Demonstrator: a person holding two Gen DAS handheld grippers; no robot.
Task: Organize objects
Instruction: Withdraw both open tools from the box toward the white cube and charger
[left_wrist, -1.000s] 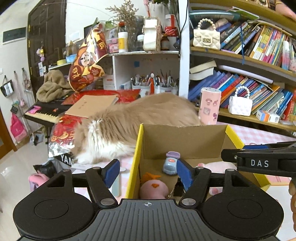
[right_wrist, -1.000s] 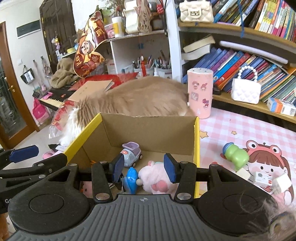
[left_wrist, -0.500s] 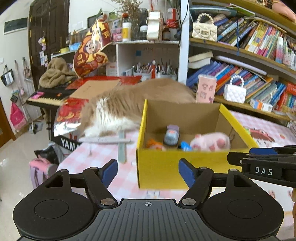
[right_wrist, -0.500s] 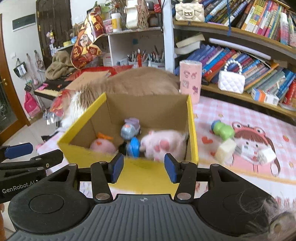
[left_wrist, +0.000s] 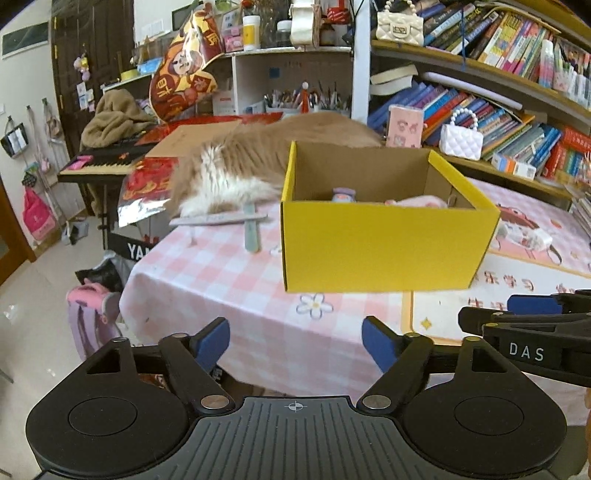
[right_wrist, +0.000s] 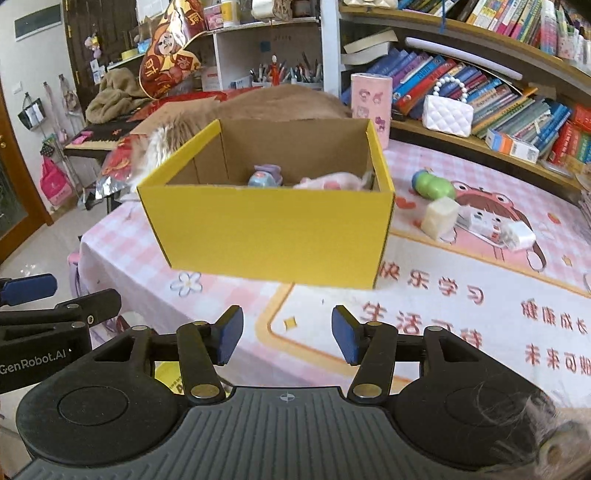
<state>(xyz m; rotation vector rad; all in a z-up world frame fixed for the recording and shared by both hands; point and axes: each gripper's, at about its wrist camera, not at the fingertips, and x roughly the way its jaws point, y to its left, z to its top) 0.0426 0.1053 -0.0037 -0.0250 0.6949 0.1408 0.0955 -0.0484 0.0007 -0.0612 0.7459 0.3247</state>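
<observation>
A yellow cardboard box (left_wrist: 384, 243) (right_wrist: 269, 232) stands on the pink checked tablecloth. Inside it show a small blue toy car (right_wrist: 264, 177) and a pink plush toy (right_wrist: 328, 181). My left gripper (left_wrist: 295, 341) hangs near the table's front edge, short of the box, its jaws opening with nothing between them. My right gripper (right_wrist: 287, 334) sits beside it to the right, also short of the box, jaws opening and empty. Right of the box lie a green toy (right_wrist: 434, 184), a white cube (right_wrist: 439, 218) and white chargers (right_wrist: 495, 227).
A long-haired cat (left_wrist: 258, 166) lies behind the box. A pink cylinder (right_wrist: 371, 103) and a white bag (right_wrist: 447, 114) stand by the bookshelf (left_wrist: 498, 96). Flat sticks (left_wrist: 251, 225) lie left of the box. A keyboard piano (left_wrist: 99, 166) stands off the table's left.
Both grippers have pulled back from over the box toward the table's front edge, so the box now looks farther off. Both pairs of jaws stand wider than before.
</observation>
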